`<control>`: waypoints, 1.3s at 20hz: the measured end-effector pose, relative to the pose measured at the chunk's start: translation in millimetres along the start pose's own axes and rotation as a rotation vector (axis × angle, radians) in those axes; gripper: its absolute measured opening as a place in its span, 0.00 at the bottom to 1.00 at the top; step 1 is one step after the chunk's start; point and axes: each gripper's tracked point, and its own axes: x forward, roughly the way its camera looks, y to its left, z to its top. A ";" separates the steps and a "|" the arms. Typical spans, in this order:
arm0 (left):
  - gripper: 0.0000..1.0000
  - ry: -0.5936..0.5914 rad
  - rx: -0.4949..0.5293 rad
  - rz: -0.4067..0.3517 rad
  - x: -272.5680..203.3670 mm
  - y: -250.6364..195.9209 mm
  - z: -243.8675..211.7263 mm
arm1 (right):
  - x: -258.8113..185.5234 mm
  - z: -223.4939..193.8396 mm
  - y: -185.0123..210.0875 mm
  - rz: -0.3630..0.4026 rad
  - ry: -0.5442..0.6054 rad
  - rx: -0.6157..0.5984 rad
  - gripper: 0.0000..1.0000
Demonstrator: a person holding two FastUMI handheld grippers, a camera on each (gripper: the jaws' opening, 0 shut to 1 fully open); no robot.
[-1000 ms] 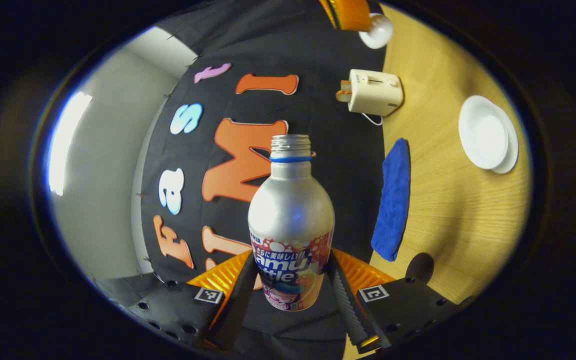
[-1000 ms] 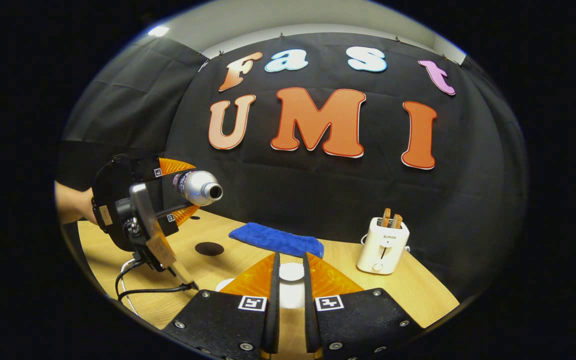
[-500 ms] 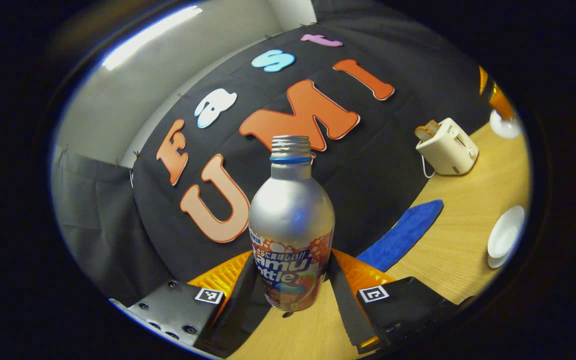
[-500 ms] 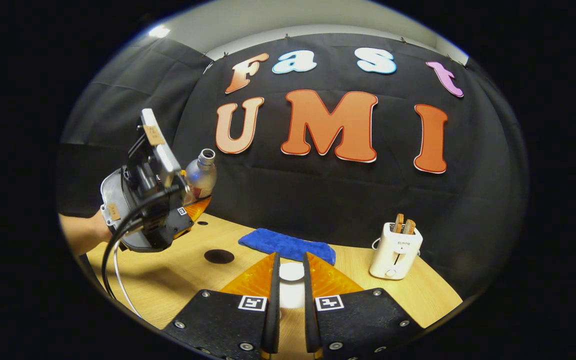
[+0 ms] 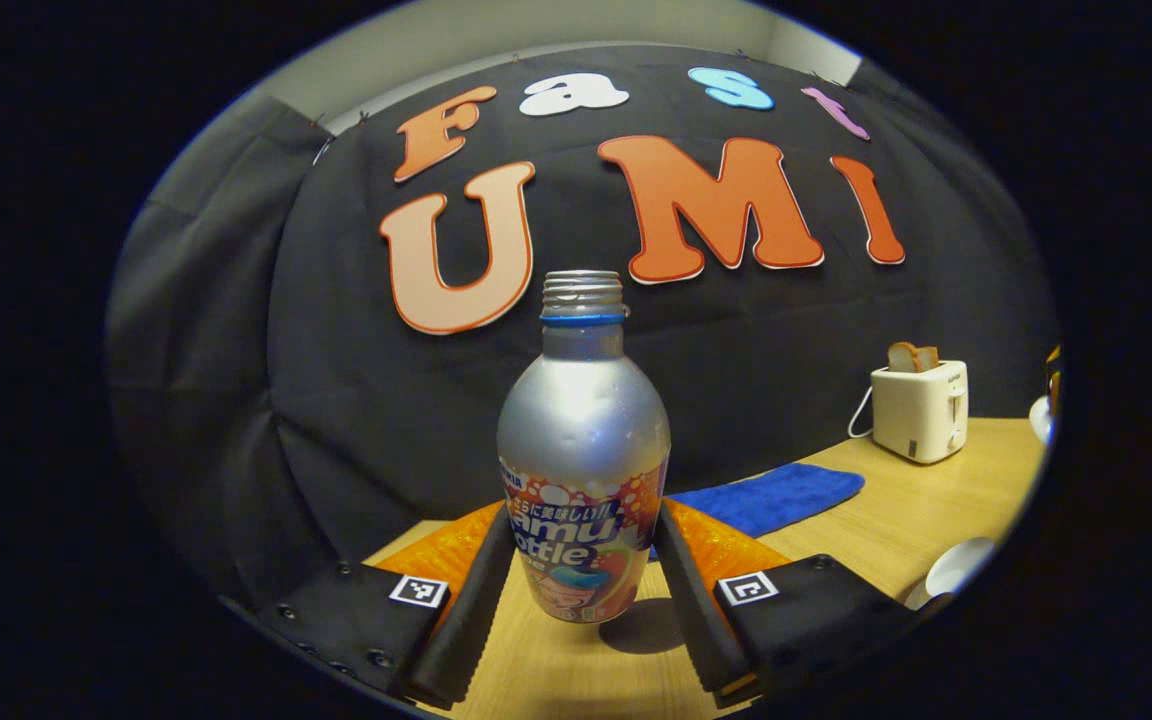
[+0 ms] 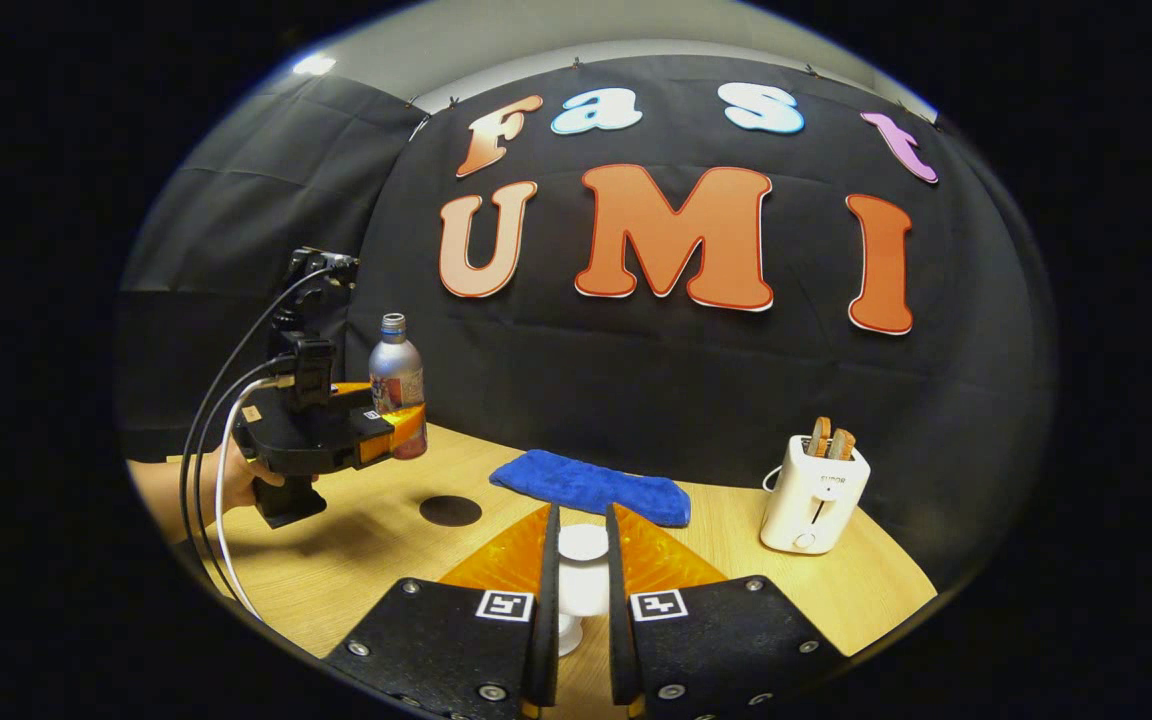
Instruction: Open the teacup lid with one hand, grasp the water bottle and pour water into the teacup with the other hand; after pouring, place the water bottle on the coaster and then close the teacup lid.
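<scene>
Fingers of the left gripper (image 5: 584, 590) pinch the water bottle (image 5: 583, 470) low on its labelled body, both of them pressing its sides, and the bottle stands upright with its capless threaded mouth on top. That upright hold looks chosen to keep any remaining water in while the bottle travels. In the right gripper view the left gripper (image 6: 406, 425) carries the bottle (image 6: 396, 383) above the bench (image 6: 356, 560), a hand (image 6: 251, 480) gripping its handle, cables trailing off it. Just beside and below sits the dark round coaster (image 6: 450, 510), well short of the bottle's base, so the set-down is not yet done, by my reading. Whether water is left inside, I cannot tell: the metal wall hides it.

Over to the right gripper (image 6: 582, 560), jaws narrow, closed on the white teacup lid (image 6: 583, 545) by its knob and holding it up, presumably so the cup stays open until the bottle is parked. A white edge at the left view's lower right may be the teacup (image 5: 956, 570); its contents are not visible. Beyond lie a blue cloth (image 6: 591, 485) and a toaster (image 6: 814, 492) with bread in its slots.
</scene>
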 end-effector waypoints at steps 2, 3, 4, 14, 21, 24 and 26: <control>0.83 0.040 -0.066 -0.028 0.8 -4.2 -11.3 | 1.9 -1.8 2.3 0.005 0.004 0.004 0.21; 0.83 0.058 -0.091 -0.052 2.5 -10.7 -16.3 | 2.7 -3.3 3.6 0.011 0.008 0.003 0.21; 0.83 0.072 -0.106 -0.056 6.9 -11.3 -24.6 | 4.0 -4.9 4.0 0.010 0.010 0.003 0.21; 0.83 0.201 -0.217 -0.096 33.3 -33.2 -83.8 | 9.3 -21.8 0.9 0.030 0.056 0.000 0.21; 0.83 0.246 -0.214 -0.099 44.0 -39.6 -103.5 | 15.6 -32.3 5.3 0.048 0.076 0.014 0.21; 0.84 0.252 -0.217 -0.103 47.3 -40.5 -105.4 | 18.6 -36.6 7.0 0.052 0.086 0.020 0.22; 0.86 0.256 -0.221 -0.102 45.8 -40.1 -104.5 | 21.0 -40.4 10.0 0.055 0.092 0.023 0.21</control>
